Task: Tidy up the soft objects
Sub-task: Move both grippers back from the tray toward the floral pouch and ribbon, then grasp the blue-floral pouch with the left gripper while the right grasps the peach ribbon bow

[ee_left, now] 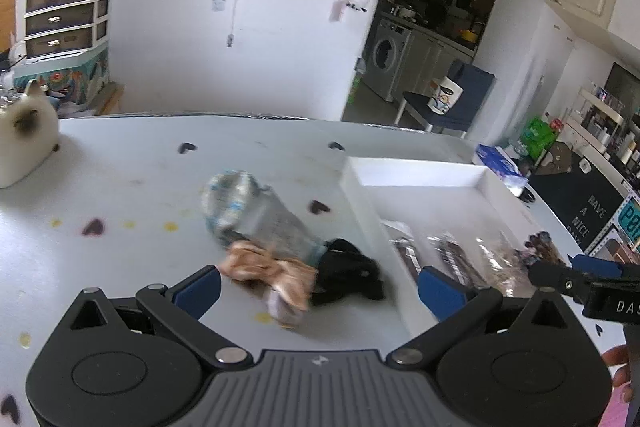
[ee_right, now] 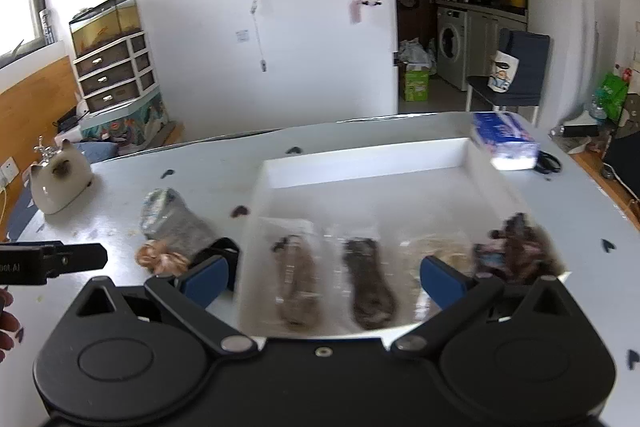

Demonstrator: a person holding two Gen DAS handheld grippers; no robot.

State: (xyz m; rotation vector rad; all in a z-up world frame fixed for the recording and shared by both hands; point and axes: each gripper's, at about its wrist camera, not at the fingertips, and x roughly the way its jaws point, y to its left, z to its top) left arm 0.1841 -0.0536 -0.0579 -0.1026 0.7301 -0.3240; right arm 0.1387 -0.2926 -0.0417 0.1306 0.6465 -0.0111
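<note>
In the left wrist view a grey sock (ee_left: 256, 215), a tan sock (ee_left: 268, 271) and a black sock (ee_left: 348, 273) lie in a pile on the white table, left of a white tray (ee_left: 360, 187). My left gripper (ee_left: 320, 291) is open just before the pile, holding nothing. In the right wrist view my right gripper (ee_right: 324, 279) is open over the tray (ee_right: 360, 163), which holds bagged socks (ee_right: 296, 279) (ee_right: 370, 283) and a dark patterned sock (ee_right: 516, 247). The pile also shows in the right wrist view (ee_right: 176, 227), left of the tray.
A ceramic cat figure (ee_left: 24, 139) stands at the table's far left. A blue tissue pack (ee_right: 504, 141) lies behind the tray's far right corner. A chair with a mug (ee_left: 446, 99) stands beyond the table.
</note>
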